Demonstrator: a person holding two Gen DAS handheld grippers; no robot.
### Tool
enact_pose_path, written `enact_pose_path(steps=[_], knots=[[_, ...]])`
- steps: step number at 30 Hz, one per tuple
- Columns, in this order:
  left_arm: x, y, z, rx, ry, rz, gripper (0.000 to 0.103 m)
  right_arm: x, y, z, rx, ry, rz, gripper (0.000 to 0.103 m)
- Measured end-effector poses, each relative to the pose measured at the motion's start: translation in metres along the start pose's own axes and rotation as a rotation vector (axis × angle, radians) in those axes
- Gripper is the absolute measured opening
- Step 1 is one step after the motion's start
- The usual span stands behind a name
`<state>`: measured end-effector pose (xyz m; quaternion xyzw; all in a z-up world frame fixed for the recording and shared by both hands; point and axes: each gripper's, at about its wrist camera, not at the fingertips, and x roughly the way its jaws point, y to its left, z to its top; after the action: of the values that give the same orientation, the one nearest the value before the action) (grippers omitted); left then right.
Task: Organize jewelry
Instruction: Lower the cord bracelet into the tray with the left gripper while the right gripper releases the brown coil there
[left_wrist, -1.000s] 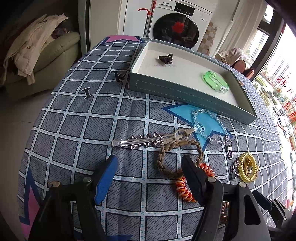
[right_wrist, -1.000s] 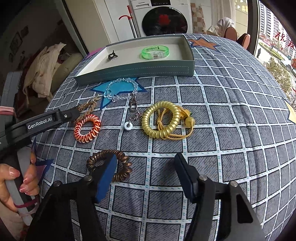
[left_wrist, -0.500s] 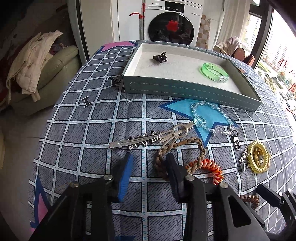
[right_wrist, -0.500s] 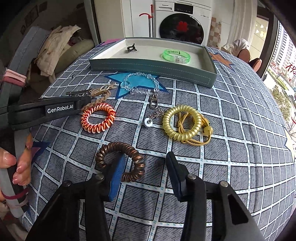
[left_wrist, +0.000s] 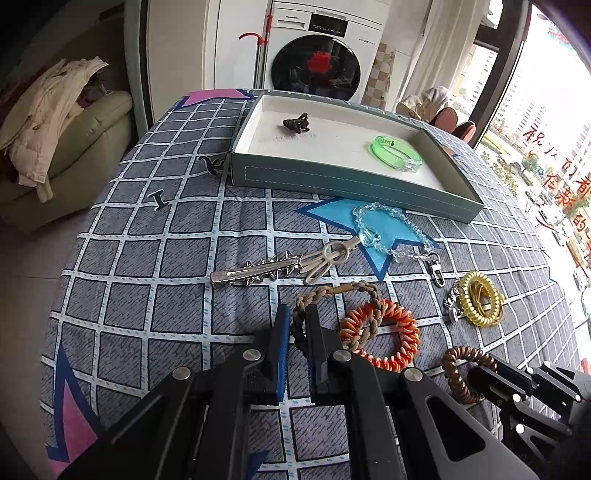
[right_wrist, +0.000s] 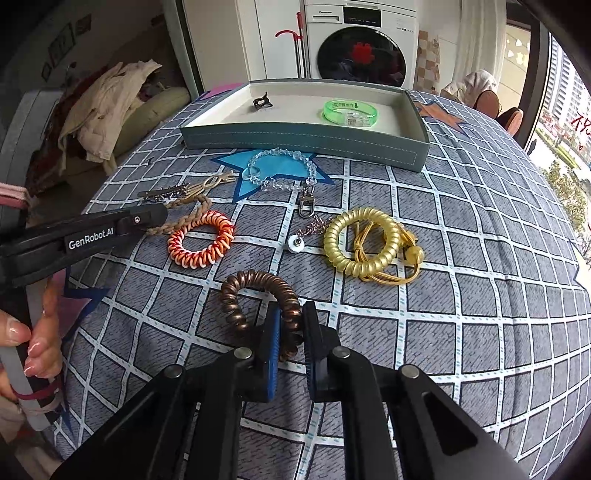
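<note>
My left gripper (left_wrist: 297, 325) is shut on the near loop of a brown braided rope bracelet (left_wrist: 341, 295) that lies on the checked tablecloth and over an orange spiral hair tie (left_wrist: 400, 334). My right gripper (right_wrist: 291, 325) is shut on the near side of a brown spiral hair tie (right_wrist: 236, 288). A teal tray (left_wrist: 332, 181) at the back holds a dark hair claw (left_wrist: 295, 123) and a green bangle (left_wrist: 397, 153). A silver spiked hair clip (left_wrist: 280, 267), a clear bead bracelet (left_wrist: 391, 229) and a gold spiral hair tie (left_wrist: 480, 304) lie between.
A washing machine (left_wrist: 317, 62) stands behind the table. A sofa with clothes (left_wrist: 55, 122) is at the left. The table edge curves away at the left and right. Two small black clips (left_wrist: 157, 197) lie left of the tray.
Both grippers have moved forward and down and closed: the left onto the braided bracelet, the right onto the brown spiral hair tie. A second ago both were wide open.
</note>
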<state>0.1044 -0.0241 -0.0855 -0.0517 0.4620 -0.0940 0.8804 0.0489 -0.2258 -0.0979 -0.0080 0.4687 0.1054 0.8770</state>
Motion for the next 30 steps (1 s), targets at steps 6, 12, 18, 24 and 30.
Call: enact_pose_path(steps=[6, 12, 18, 24, 30], knots=[[-0.018, 0.005, 0.000, 0.017, -0.028, -0.027, 0.028, -0.011, -0.011, 0.004, 0.052, -0.017, 0.026, 0.013], [-0.034, 0.007, 0.006, 0.028, -0.057, -0.043, 0.028, -0.025, -0.022, 0.020, 0.094, -0.047, 0.048, 0.013], [-0.042, 0.003, 0.018, 0.042, -0.086, -0.033, 0.028, -0.032, -0.029, 0.040, 0.119, -0.077, 0.055, 0.013], [-0.045, 0.001, 0.028, 0.061, -0.107, -0.010, 0.028, -0.033, -0.035, 0.056, 0.145, -0.091, 0.061, 0.013], [-0.046, -0.001, 0.037, 0.078, -0.126, 0.005, 0.028, -0.032, -0.040, 0.071, 0.168, -0.104, 0.061, 0.013]])
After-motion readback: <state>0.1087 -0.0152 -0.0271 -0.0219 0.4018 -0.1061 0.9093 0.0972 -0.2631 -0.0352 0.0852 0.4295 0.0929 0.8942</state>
